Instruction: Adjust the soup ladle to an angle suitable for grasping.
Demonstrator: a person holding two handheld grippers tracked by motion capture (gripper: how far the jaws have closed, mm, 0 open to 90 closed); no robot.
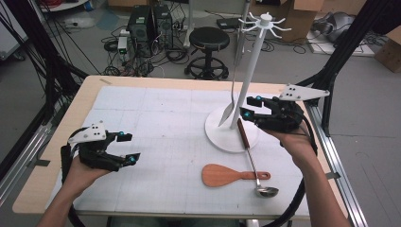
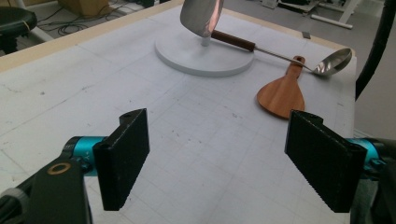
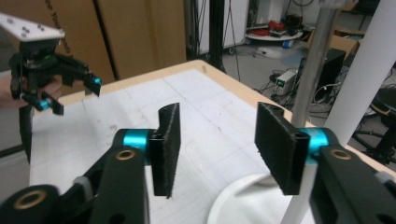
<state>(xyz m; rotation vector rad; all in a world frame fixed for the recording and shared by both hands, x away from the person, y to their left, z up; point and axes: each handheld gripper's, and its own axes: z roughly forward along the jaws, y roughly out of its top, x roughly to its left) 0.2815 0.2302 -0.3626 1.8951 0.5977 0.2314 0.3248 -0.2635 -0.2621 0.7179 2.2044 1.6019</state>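
- Left gripper (image 1: 126,147): fingers spread, empty, hovering over bare worktop (image 1: 156,118); palm under the body, pointing right.
- Wooden spatula (image 1: 227,175) and ladle (image 1: 257,165) lie flat near the rack (image 1: 253,71); a metal turner (image 1: 229,106) hangs there.
- Right gripper (image 1: 249,107): fingers parted, nothing pinched, beside the pole. Best to clear the turner before reaching down.

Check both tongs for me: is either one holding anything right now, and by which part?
Nothing is held. The left tongs stand open over bare mat, and the right tongs stand open beside the rack pole, with nothing between them.
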